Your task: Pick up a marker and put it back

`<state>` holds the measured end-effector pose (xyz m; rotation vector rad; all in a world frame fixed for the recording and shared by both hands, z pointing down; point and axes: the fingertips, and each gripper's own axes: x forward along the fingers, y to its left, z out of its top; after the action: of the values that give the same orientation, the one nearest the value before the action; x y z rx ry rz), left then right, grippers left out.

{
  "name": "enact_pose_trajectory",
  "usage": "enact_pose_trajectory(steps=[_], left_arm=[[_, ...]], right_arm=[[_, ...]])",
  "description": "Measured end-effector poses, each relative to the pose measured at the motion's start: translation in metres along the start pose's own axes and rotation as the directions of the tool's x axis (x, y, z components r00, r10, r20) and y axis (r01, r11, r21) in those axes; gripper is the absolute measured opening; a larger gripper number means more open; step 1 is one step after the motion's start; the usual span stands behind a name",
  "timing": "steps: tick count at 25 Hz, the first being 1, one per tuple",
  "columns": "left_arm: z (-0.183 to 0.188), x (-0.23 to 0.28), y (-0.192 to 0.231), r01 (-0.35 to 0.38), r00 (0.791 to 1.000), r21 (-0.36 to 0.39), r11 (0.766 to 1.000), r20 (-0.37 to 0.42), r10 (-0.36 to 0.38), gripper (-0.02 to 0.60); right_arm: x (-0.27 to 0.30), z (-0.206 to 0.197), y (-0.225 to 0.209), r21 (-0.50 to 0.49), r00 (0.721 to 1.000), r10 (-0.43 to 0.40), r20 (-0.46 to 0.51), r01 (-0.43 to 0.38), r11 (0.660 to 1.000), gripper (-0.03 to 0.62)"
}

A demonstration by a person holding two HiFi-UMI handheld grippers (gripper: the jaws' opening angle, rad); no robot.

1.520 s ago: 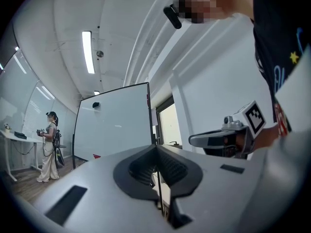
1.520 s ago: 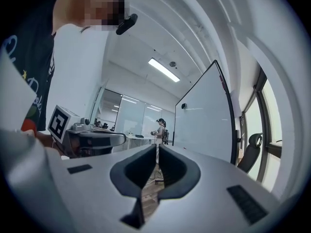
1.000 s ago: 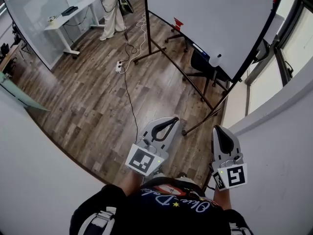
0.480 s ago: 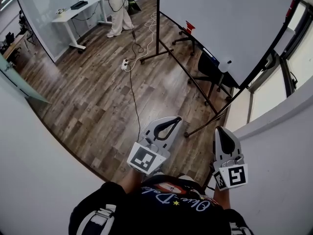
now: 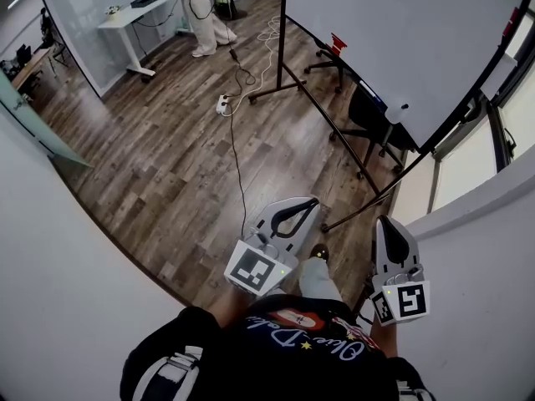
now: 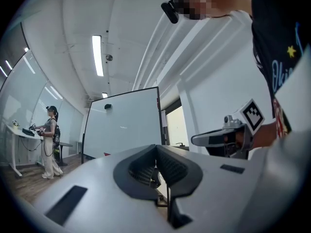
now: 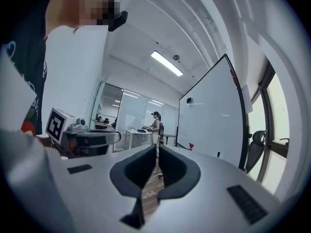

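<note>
A big whiteboard (image 5: 401,32) on a black rolling stand stands ahead to the right, across the wooden floor. Its tray carries a red thing (image 5: 337,43), a white thing (image 5: 399,109) and a small dark piece (image 5: 372,94); I cannot make out a marker among them. My left gripper (image 5: 305,203) and right gripper (image 5: 386,222) are held side by side in front of my chest, pointing level toward the board and far from it. Both are shut with nothing between the jaws. The left gripper view shows its tips (image 6: 156,147) meeting; the right gripper view shows the same (image 7: 157,146).
A dark office chair (image 5: 368,119) stands behind the board's legs (image 5: 334,132). A power strip (image 5: 224,103) and cables lie on the floor. A person (image 5: 205,7) stands at a white desk (image 5: 125,19) far back. White walls close in on the left and right.
I have walked forward along the floor, so the board and the power strip sit nearer. A leg and shoe now show between the grippers. Both grippers stay shut.
</note>
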<state>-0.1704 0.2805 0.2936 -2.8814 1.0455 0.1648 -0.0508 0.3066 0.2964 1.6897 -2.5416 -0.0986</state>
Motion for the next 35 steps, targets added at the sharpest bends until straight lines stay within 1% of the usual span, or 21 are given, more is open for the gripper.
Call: enact_pose_trajectory(steps=[3,6,13,17,21,24,30,35], left_arm=[[-0.002,-0.002,0.003,-0.015,1.0,-0.008,1.0,0.007,0.015,0.004],[-0.006,-0.003,0.01,-0.035,0.999,0.004,0.999,-0.004,0.035,0.003],[-0.009,-0.004,0.034,-0.097,0.995,-0.007,0.995,-0.01,0.097,0.004],[-0.014,0.007,0.041,-0.11,0.994,0.012,0.994,-0.013,0.11,0.005],[-0.021,0.018,0.045,-0.1,0.994,0.019,0.995,-0.044,0.101,0.003],[-0.023,0.031,0.05,-0.101,0.994,0.017,0.995,-0.05,0.102,0.005],[-0.038,0.063,0.061,-0.078,0.994,0.003,0.997,-0.071,0.078,0.003],[-0.046,0.097,0.074,-0.053,0.995,0.017,0.998,-0.084,0.055,0.003]], right_arm=[[0.002,-0.002,0.001,-0.005,1.0,0.005,0.001,-0.005,1.0,0.002],[0.01,-0.003,-0.001,-0.01,1.0,0.016,-0.003,-0.016,1.0,0.002],[0.04,0.004,0.001,-0.008,0.997,0.072,0.012,-0.072,0.997,0.002],[0.051,-0.004,-0.009,-0.01,0.997,0.074,0.004,-0.074,0.997,0.002],[0.058,-0.011,-0.023,0.025,0.998,0.056,-0.002,-0.056,0.998,0.002],[0.07,-0.018,-0.035,0.035,0.999,0.054,-0.008,-0.053,0.998,0.002],[0.089,-0.037,-0.062,0.076,0.999,0.029,-0.02,-0.027,0.997,0.002],[0.106,-0.044,-0.089,0.094,1.0,-0.002,-0.014,0.004,0.996,0.003]])
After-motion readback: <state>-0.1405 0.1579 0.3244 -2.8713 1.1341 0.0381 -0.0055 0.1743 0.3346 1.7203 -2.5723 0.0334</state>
